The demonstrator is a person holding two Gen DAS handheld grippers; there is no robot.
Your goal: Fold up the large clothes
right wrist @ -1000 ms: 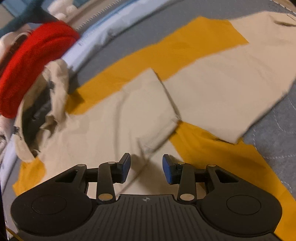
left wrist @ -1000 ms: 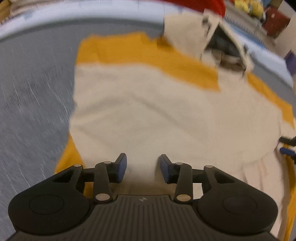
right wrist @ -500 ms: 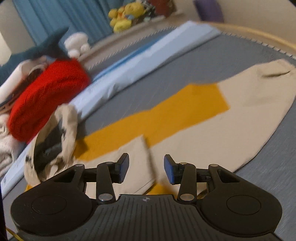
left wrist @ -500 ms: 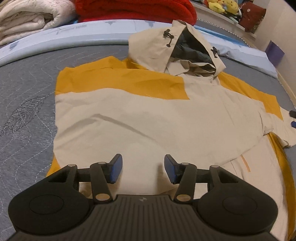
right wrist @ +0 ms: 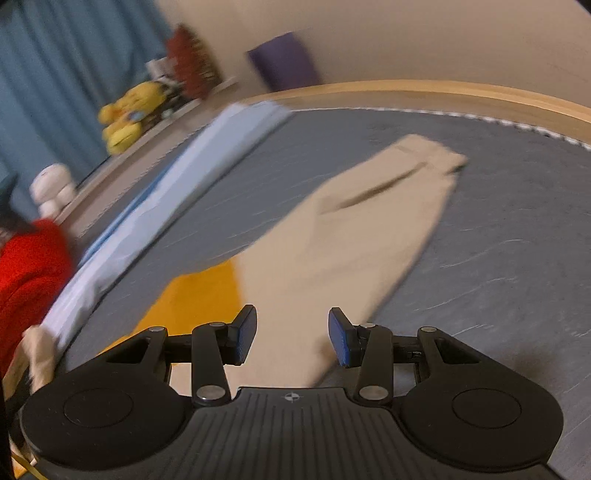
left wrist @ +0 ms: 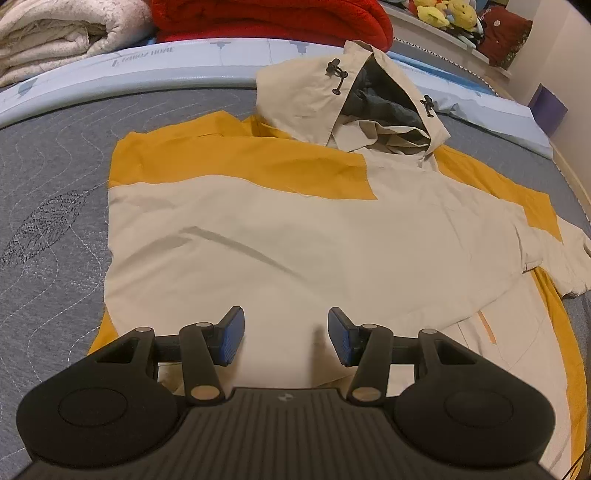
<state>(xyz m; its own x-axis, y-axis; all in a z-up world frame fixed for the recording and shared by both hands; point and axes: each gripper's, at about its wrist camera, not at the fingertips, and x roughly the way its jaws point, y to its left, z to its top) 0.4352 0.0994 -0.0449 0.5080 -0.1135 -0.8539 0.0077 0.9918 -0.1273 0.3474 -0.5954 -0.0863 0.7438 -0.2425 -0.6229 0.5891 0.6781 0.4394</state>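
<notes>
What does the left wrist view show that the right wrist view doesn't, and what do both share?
Left wrist only: the jacket's hood, its body with one sleeve folded across, and a white quilt. Right wrist only: the other sleeve stretched out flat, its cuff and a blue curtain. Both: open, empty tongs (left, right), the grey mattress, red blanket and yellow plush toys.
</notes>
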